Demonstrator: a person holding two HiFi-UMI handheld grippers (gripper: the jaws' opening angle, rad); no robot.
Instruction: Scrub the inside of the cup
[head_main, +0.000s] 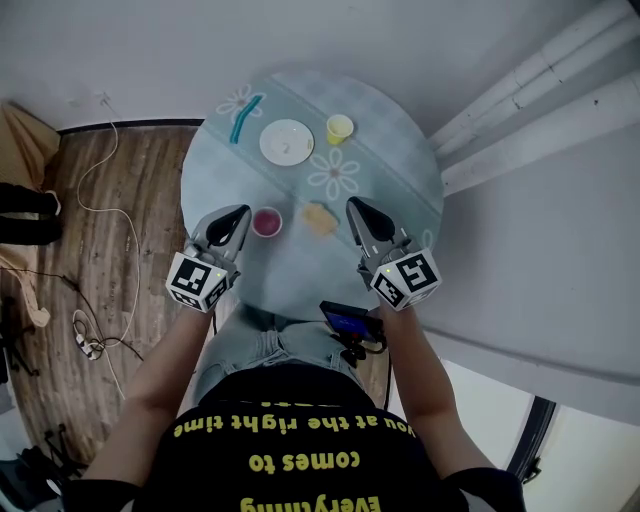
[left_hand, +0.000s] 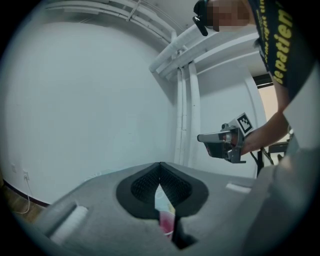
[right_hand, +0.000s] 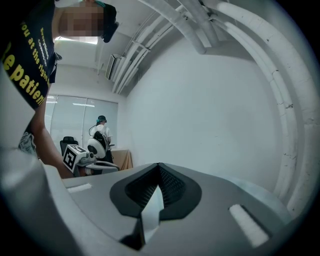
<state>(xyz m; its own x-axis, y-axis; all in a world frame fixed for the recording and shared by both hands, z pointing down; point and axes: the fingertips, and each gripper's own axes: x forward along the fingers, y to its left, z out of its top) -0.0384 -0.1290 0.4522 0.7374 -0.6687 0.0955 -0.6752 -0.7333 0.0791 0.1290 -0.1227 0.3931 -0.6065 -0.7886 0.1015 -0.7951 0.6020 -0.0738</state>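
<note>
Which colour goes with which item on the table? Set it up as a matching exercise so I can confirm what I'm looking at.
Things:
1. plate
2. long tool
3. near cup
4. far cup

Colours:
A. pink
B. white
C. yellow
D. teal

Pairs: 1-B, 2-D, 3-A, 4-C.

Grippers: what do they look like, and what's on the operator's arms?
Both match. The left gripper and right gripper have grey bodies tapering to black pointed jaws with ribbed black pads. Each carries a white cube printed with black square markers at its rear. The person wears a black short-sleeved T-shirt with yellow lettering.
</note>
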